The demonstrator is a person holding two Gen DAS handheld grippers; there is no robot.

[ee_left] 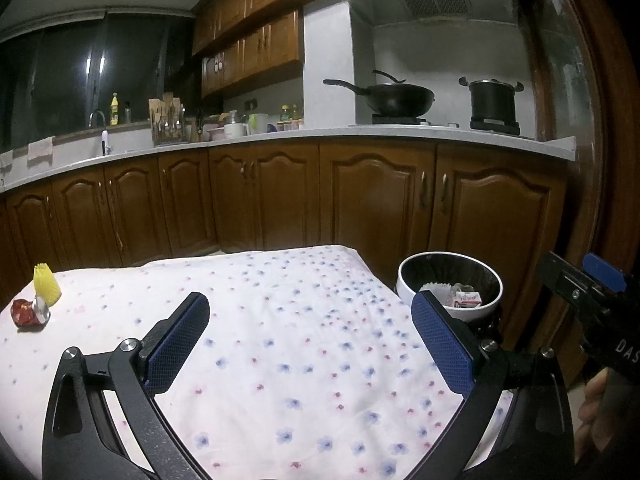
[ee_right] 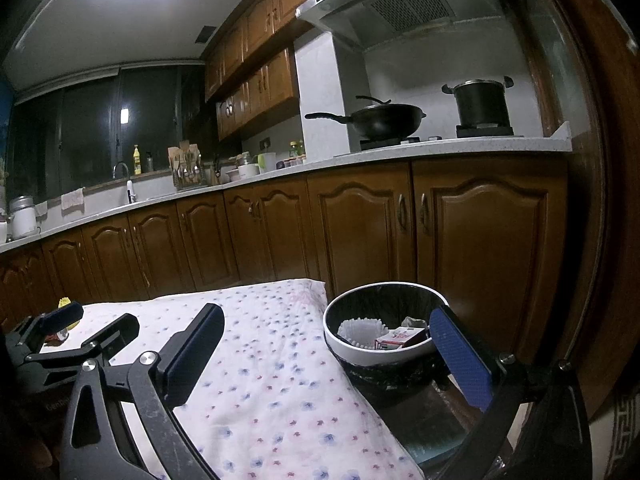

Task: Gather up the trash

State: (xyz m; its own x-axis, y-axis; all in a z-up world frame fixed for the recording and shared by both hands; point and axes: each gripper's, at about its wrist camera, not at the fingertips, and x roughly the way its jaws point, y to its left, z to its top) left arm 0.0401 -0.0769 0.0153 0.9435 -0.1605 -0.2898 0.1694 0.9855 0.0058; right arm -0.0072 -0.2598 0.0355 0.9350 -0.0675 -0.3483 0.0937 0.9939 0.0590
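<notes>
Nearest the left wrist camera, the left gripper point(ee_left: 310, 340) hangs over the table point(ee_left: 280, 320) with its fingers point(ee_left: 180, 344) spread wide and nothing between them. The table wears a white cloth dotted with small blue and pink flowers. The right gripper point(ee_right: 326, 348) hangs at the table's right edge, fingers point(ee_right: 460, 360) likewise wide apart and empty — one finger over the cloth, the other in front of the trash bin point(ee_right: 348, 350).

The bin stands just beside the table's right edge, a white rim around a black liner. Inside it lie a white fluted paper cup point(ee_right: 360, 330), a small red-and-white carton point(ee_right: 396, 338) and some crumpled scraps.

On the far left of the cloth, well apart from the bin, sit the pieces not yet collected: a crumpled red wrapper point(ee_left: 30, 312) with a silvery inside, and just behind it, touching or nearly so, a yellow foam net sleeve point(ee_left: 46, 284) standing upright. In the right wrist view they are mostly hidden behind the left gripper.

Beyond the table runs a row of brown wooden cabinets point(ee_left: 360, 200) under a pale counter — a black wok point(ee_left: 396, 98) and a dark pot point(ee_left: 492, 100) on the stove, a sink faucet point(ee_left: 97, 118) further left below a dark window.
</notes>
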